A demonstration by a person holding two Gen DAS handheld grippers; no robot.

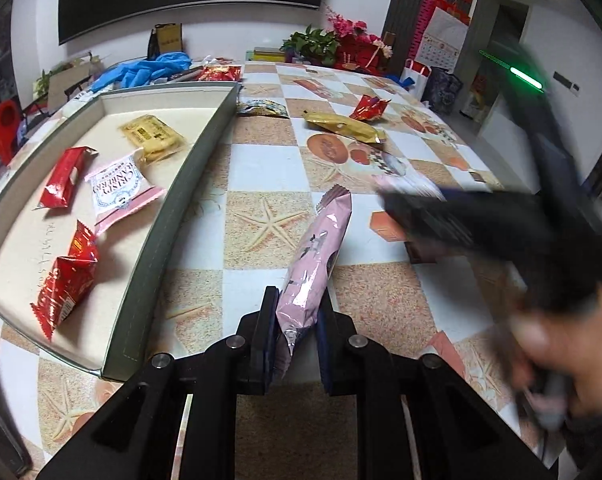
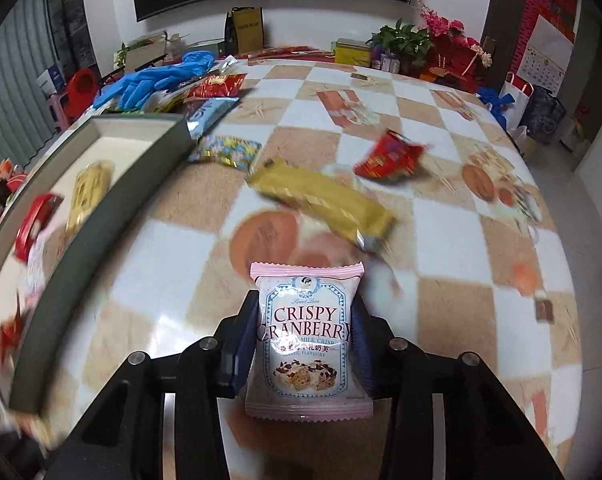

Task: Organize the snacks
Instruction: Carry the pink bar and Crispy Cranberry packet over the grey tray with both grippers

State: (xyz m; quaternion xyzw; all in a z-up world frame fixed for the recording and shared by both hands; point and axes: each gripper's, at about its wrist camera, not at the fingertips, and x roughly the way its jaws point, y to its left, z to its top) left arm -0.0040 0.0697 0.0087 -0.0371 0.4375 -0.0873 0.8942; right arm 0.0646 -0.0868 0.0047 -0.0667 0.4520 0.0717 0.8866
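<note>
My left gripper is shut on the lower end of a long pink snack packet, which juts forward over the checked tablecloth, just right of the tray. The green-walled tray holds red packets, a yellow packet and a pink-white packet. My right gripper is shut on a pink "Crispy Cranberry" packet, held upright by its two sides above the table. The right gripper also shows as a blurred black shape in the left wrist view.
Loose on the table lie a gold packet, a red packet and a patterned packet. Blue gloves and more snacks sit at the tray's far end. Plants and red boxes line the far edge. A person's blurred hand holds the right gripper.
</note>
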